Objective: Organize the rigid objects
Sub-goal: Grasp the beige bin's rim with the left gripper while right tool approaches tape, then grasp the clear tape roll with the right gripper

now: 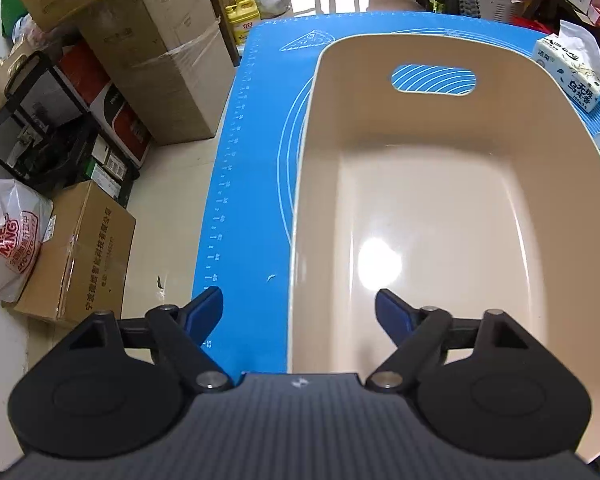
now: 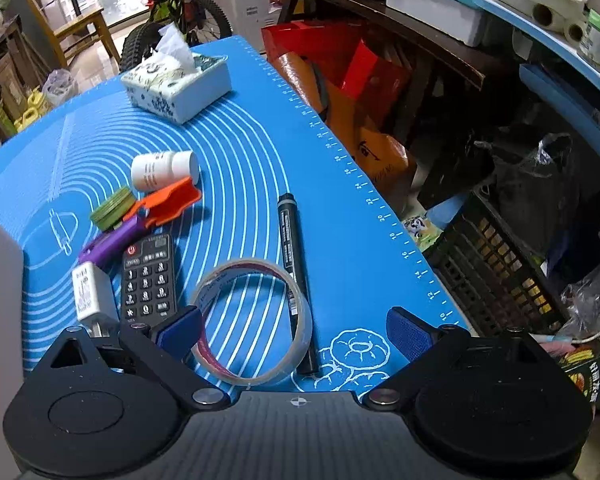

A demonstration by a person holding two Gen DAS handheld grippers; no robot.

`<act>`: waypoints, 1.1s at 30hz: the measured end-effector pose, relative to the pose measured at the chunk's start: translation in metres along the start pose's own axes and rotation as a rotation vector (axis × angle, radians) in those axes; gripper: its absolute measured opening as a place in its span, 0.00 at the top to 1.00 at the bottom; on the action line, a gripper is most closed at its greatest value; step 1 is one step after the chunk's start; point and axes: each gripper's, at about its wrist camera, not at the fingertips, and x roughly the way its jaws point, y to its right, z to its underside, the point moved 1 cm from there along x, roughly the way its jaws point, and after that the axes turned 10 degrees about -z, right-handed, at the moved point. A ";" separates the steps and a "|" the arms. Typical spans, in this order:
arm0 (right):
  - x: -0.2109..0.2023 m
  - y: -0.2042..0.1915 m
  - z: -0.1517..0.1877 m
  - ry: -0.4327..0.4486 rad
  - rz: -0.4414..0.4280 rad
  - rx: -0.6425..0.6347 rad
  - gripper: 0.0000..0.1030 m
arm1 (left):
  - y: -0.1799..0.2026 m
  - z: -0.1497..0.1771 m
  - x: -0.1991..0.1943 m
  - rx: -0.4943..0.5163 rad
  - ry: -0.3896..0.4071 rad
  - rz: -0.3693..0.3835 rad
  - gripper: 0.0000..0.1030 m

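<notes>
One beige bin [image 1: 420, 200], smooth glossy plastic, rounded-rectangular with an oval handle slot in its far wall, sits on the blue ruled mat [image 1: 252, 160]; the left gripper [image 1: 299, 312] hangs with its blue-padded jaws spread, straddling the bin's near left wall and pinching nothing. On the mat in the right wrist view lie one clear tape ring [image 2: 252, 322], one black marker [image 2: 296, 276] touching it, one black remote [image 2: 150, 276], one white charger block [image 2: 90, 294], one purple piece [image 2: 112, 240], one orange plastic clip [image 2: 166, 202], one green ribbed lid [image 2: 112, 207], one white bottle [image 2: 164, 170] on its side and one patterned tissue box [image 2: 178, 82]. The right gripper [image 2: 294, 330] has its jaws spread around the tape ring, left pad touching or nearly touching the ring's left edge, right pad well clear.
</notes>
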 end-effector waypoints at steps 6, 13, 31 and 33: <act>0.008 -0.005 0.008 -0.025 -0.011 -0.030 0.07 | -0.008 0.001 0.005 0.000 -0.014 0.013 0.43; 0.011 0.010 0.005 -0.025 -0.009 -0.041 0.14 | -0.011 0.004 0.011 -0.005 -0.025 0.083 0.79; 0.031 0.010 0.006 -0.047 -0.055 -0.084 0.76 | -0.010 0.008 0.016 -0.051 -0.043 0.136 0.95; 0.027 0.011 0.005 -0.035 -0.067 -0.079 0.76 | -0.010 0.009 0.016 -0.054 -0.042 0.136 0.95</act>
